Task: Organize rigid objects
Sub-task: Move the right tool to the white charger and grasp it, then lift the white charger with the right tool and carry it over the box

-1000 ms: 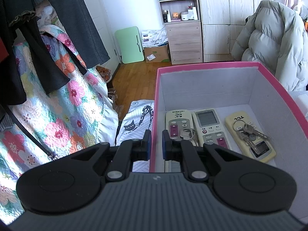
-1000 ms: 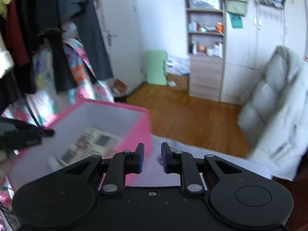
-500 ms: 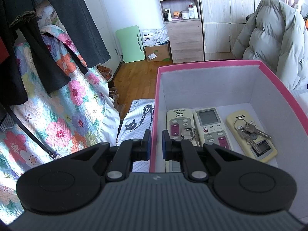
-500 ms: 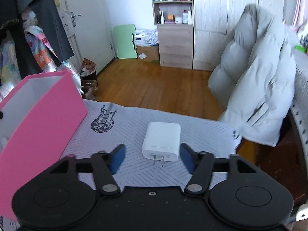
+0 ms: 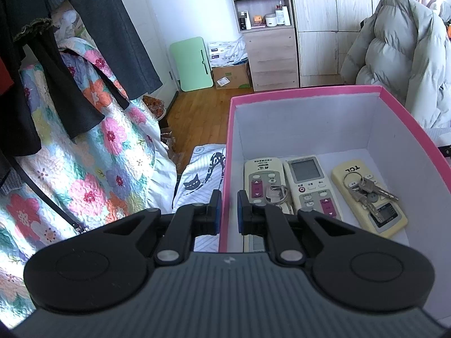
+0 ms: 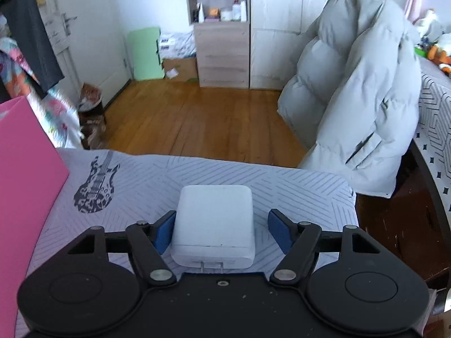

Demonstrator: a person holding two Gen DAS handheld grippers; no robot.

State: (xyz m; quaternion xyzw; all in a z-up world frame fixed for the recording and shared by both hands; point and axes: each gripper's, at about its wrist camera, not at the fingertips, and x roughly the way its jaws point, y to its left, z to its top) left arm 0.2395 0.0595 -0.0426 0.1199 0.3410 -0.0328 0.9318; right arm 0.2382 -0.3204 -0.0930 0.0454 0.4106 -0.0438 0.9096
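Note:
My left gripper [image 5: 227,211] is shut on the left wall of the pink box [image 5: 304,91]. Inside the box lie three remote controls [image 5: 305,181], with a bunch of keys [image 5: 366,190] on the right one and a key ring [image 5: 277,193] on the left one. My right gripper [image 6: 221,229] is open around a white charger block [image 6: 214,219] that lies on the striped cloth [image 6: 157,174], prongs toward me. The left pad touches its side; the right pad stands apart. The pink box's outer wall [image 6: 25,186] is at the left.
A grey puffer jacket [image 6: 363,95] hangs over a chair on the right. A floral quilt [image 5: 84,169] and dark hanging clothes [image 5: 70,56] are on the left. Wooden floor [image 6: 203,118], a shelf cabinet [image 6: 222,28] and a green board [image 6: 146,53] lie beyond the cloth's far edge.
My right gripper swung right, away from the box, opened wide and came down around the white charger block. My left gripper kept its hold on the box wall.

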